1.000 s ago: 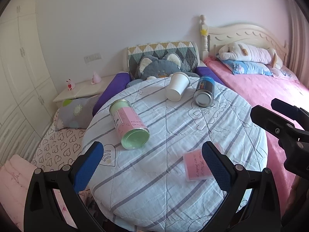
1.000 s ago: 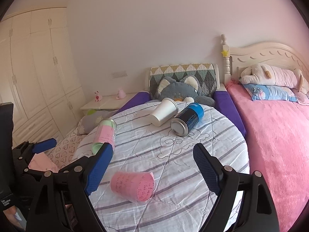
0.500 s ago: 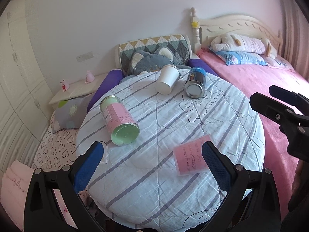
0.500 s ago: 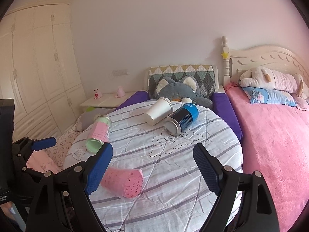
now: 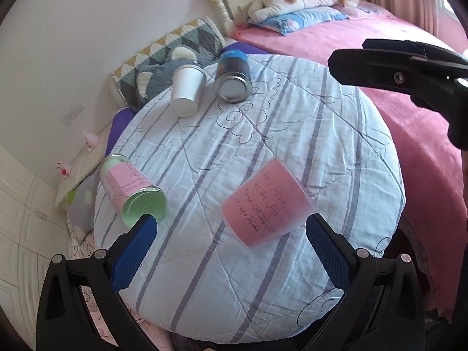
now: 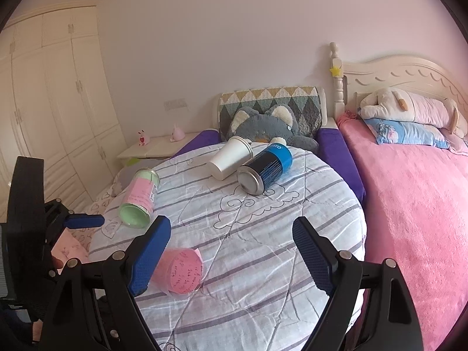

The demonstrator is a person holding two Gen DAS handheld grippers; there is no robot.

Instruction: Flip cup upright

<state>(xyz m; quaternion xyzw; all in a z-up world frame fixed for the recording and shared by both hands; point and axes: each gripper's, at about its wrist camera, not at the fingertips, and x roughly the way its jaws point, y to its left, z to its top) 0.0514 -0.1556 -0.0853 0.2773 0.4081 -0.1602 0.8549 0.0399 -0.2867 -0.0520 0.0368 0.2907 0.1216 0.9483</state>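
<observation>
Left wrist view showed the left gripper (image 5: 229,251) spread wide and holding nothing, poised over the round quilted table (image 5: 336,134). Between and just beyond its blue fingers (image 5: 133,251) lay the pink cup (image 5: 264,204), on its side, with handwriting across it. A green and pink can (image 5: 131,194) lay on its side near the left finger. At the far edge, a white paper cup (image 5: 187,90) and a blue can (image 5: 234,79) lay side by side. From the right wrist, the right gripper (image 6: 231,256) was also wide and empty, the pink cup (image 6: 181,272) just beside its left finger. A pink bed (image 6: 415,199) stood alongside.
</observation>
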